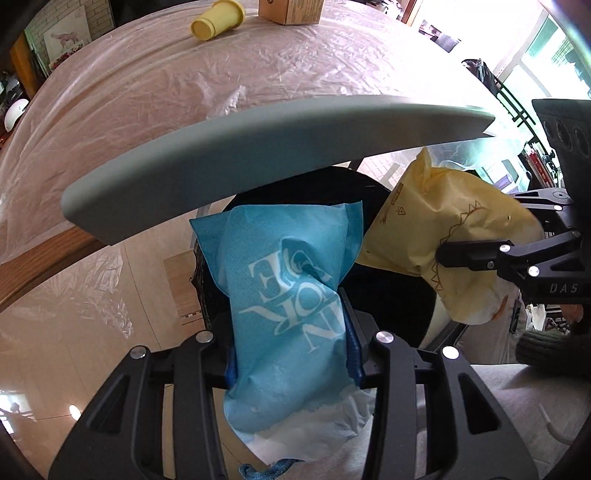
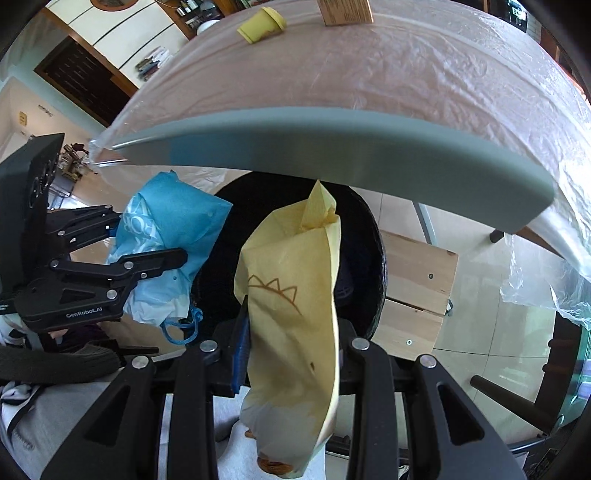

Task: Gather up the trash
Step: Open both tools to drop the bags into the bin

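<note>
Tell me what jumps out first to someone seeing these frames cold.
Two crumpled bags: a blue bag clamped in the left hand-held gripper and a yellow bag clamped in the right hand-held gripper, side by side below the table edge. Behind them gapes a dark round bin. A yellow cup lies tipped on the tabletop beside a cardboard box.

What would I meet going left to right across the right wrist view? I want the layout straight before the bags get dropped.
Left gripper → blue bag → black bin behind the yellow bag → wooden stool → loose plastic sheet.
</note>
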